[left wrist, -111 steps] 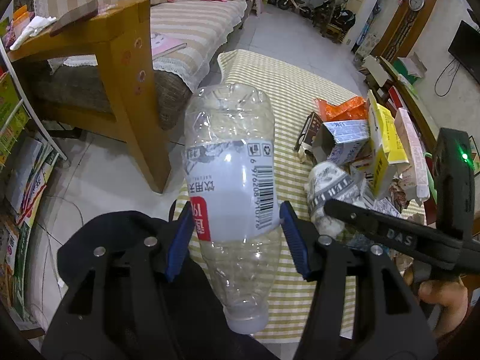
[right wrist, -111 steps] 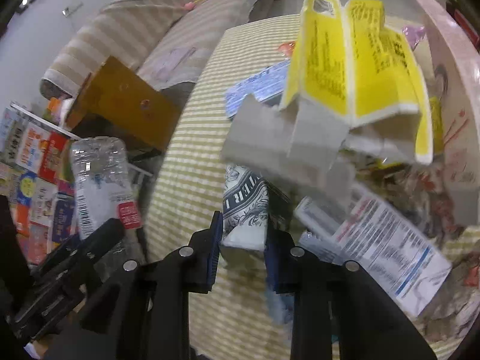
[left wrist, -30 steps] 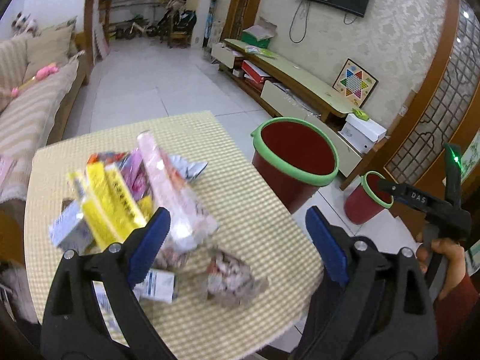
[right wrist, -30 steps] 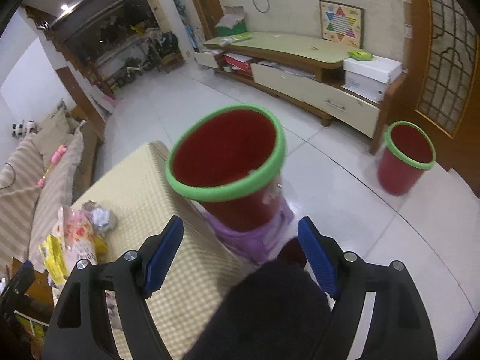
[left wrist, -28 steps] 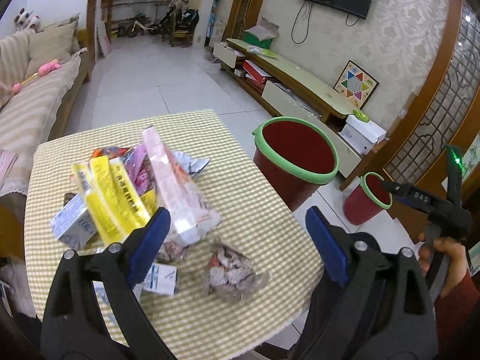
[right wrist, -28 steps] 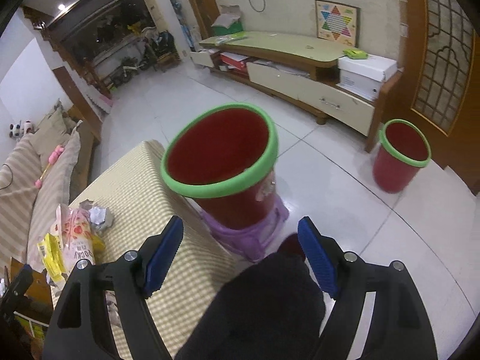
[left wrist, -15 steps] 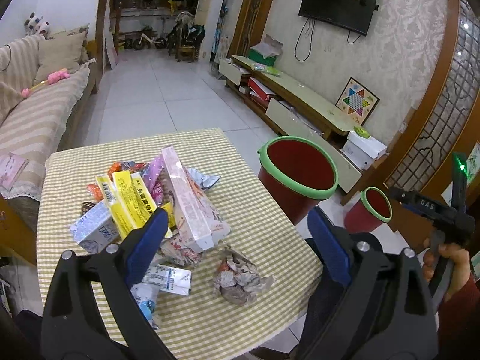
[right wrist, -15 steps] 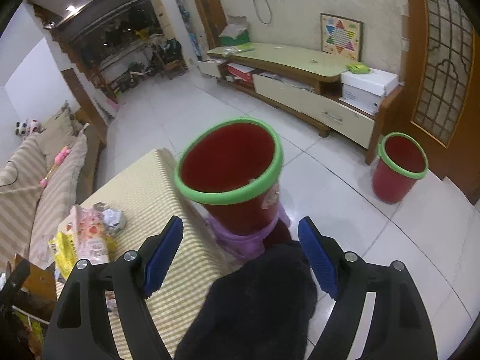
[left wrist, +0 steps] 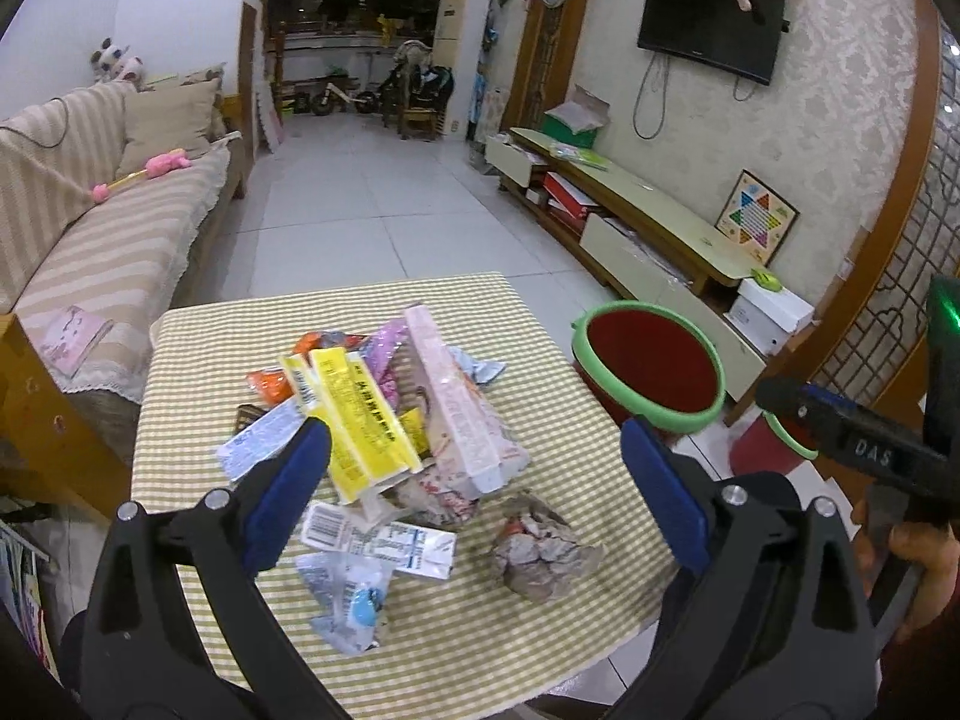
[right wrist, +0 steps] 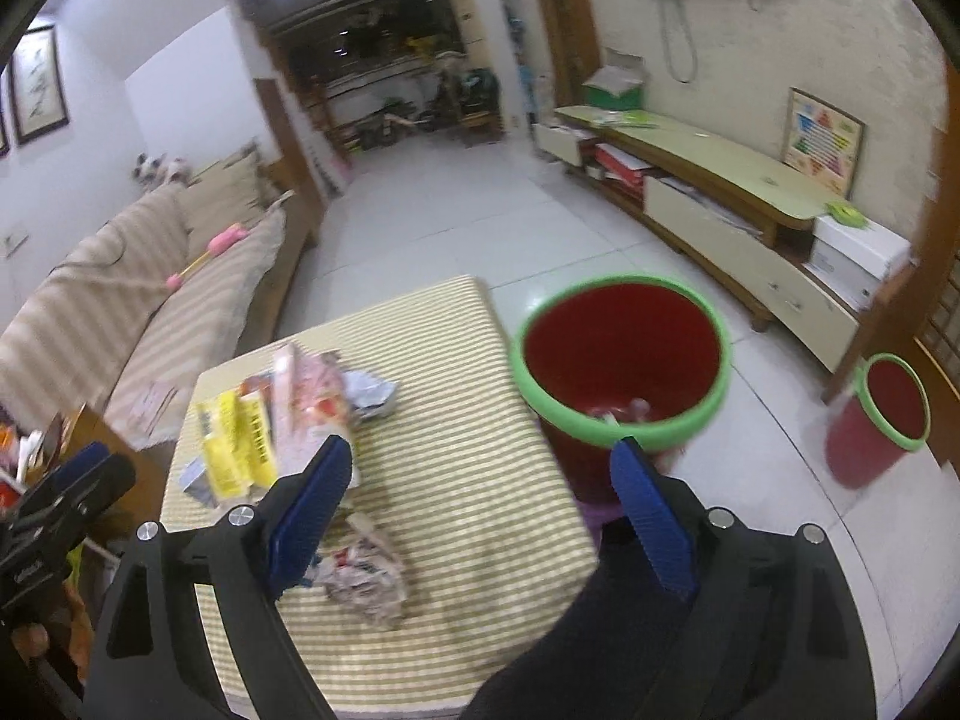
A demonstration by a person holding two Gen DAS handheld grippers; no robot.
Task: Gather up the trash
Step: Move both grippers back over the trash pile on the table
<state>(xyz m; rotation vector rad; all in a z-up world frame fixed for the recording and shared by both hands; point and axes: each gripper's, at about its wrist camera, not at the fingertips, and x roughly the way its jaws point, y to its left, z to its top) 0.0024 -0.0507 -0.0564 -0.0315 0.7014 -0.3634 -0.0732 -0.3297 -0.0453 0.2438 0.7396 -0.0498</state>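
A striped sofa (left wrist: 90, 240) faces a wall-mounted television (left wrist: 711, 24).

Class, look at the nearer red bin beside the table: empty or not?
Not empty. In the right wrist view the red bin shows some trash at its bottom.

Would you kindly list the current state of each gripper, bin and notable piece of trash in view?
left gripper: open, empty
right gripper: open, empty
near bin: upright beside the table, some trash at the bottom
far bin: upright on the floor
yellow box: opened, lying on the pile
crumpled wrapper: balled up, apart from the pile
table: trash still on it
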